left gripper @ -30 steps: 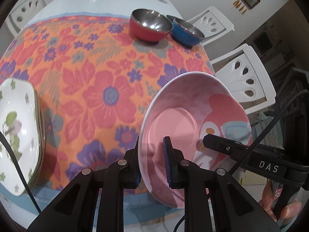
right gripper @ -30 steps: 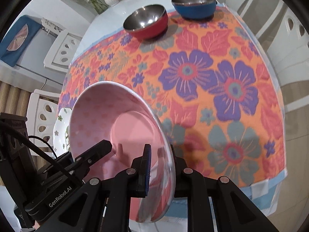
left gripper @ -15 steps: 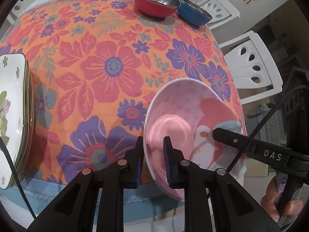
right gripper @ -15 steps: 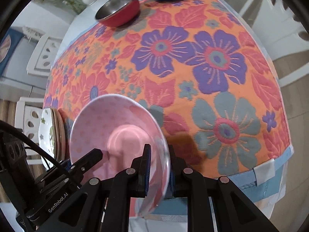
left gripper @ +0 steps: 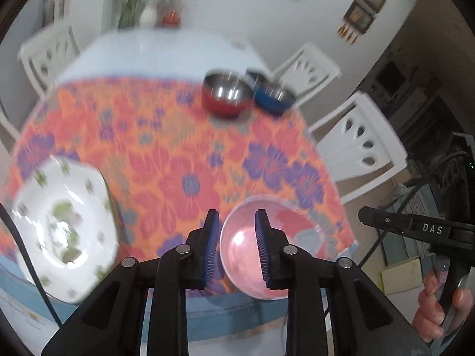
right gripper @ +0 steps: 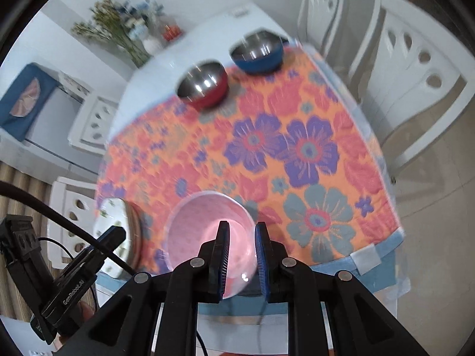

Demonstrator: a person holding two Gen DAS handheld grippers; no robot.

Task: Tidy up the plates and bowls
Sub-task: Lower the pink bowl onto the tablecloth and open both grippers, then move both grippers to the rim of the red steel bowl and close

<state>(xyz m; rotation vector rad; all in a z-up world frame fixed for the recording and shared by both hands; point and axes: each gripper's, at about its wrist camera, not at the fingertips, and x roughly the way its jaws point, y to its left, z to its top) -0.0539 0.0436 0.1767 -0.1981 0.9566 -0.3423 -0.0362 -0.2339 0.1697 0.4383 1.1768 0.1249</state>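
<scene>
A pink bowl [left gripper: 279,237] rests on the flowered tablecloth [left gripper: 166,148] at the table's near edge; it also shows in the right wrist view [right gripper: 199,222]. My left gripper [left gripper: 237,247] is open, its jaws apart on either side of the bowl's left rim, not gripping. My right gripper [right gripper: 241,252] is open, its jaws straddling the bowl's near right rim. A stack of white floral plates [left gripper: 63,225] lies to the left, seen edge-on in the right wrist view [right gripper: 118,231]. A red bowl [left gripper: 225,98] and a blue bowl [left gripper: 273,98] stand at the far side.
White plastic chairs [left gripper: 356,145] stand around the table, one at the right [right gripper: 409,68]. A vase of flowers [right gripper: 130,38] stands on the bare white far end of the table. The left wrist view is motion-blurred.
The pink bowl, held tilted between both grippers before, now sits on the table near its edge. Both grippers have opened and pulled back and up.
</scene>
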